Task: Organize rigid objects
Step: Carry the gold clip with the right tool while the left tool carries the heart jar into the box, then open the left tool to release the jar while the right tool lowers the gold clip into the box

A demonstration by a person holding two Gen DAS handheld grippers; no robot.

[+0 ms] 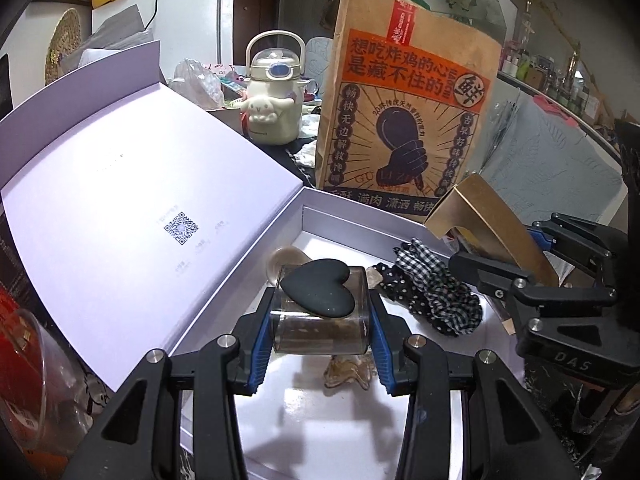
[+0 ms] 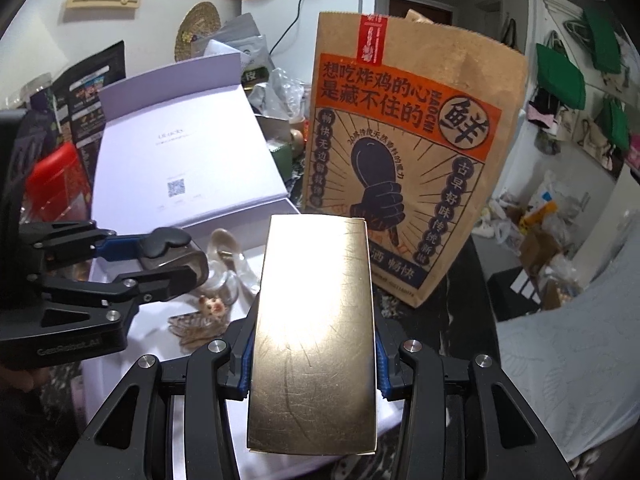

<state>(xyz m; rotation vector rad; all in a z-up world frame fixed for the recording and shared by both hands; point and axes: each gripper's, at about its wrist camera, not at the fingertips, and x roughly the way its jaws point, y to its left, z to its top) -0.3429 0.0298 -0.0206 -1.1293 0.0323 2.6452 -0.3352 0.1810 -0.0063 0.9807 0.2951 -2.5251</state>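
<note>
The open box (image 1: 280, 216) held scrunchies (image 1: 432, 292) and a trinket (image 1: 348, 372); above it, the left gripper (image 1: 318, 320) clamped a jar (image 1: 320, 328), the right gripper (image 2: 312, 360) a gold case (image 2: 316, 328), both angled down

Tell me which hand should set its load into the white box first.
Left, probably. The left gripper holds the glass jar directly above the white box floor. The right gripper, jaws clamping the gold box, hangs at the box's near edge.

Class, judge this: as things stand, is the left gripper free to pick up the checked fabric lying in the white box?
Probably not: the left gripper is shut on a clear jar, though the checked fabric lies uncovered.
</note>
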